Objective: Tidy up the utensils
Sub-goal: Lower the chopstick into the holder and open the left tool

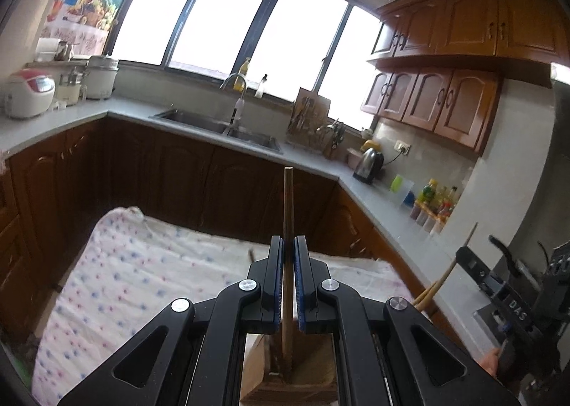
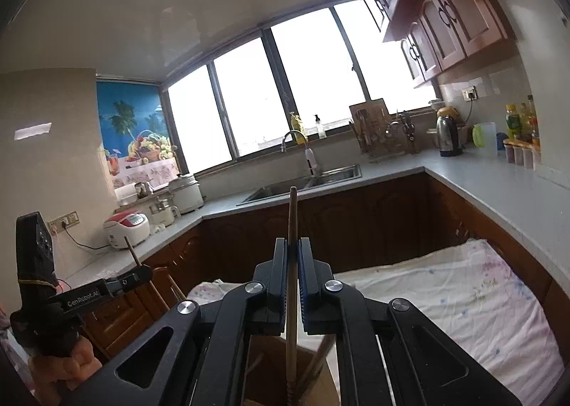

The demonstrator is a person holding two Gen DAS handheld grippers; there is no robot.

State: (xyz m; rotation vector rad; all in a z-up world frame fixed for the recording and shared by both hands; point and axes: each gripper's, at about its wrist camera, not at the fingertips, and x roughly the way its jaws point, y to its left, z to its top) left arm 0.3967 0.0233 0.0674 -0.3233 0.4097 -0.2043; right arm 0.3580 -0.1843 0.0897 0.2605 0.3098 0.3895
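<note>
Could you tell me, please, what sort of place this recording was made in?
A home kitchen, almost certainly: a steel sink with a faucet sits in the grey countertop under the windows, wooden cabinets hang above, and a rice cooker and electric kettle stand on the counter.

Lower ends of both chopsticks (image 1: 287, 263) (image 2: 292, 284) and the wooden holder (image 1: 295, 370), hidden behind black gripper bodies.

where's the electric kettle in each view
Left wrist: the electric kettle stands right of centre on the counter's far right corner, under the wall socket.
Right wrist: the electric kettle sits upper right on the counter, left of the green-lidded jug.
Shared landmark: the sink faucet below the window.
</note>
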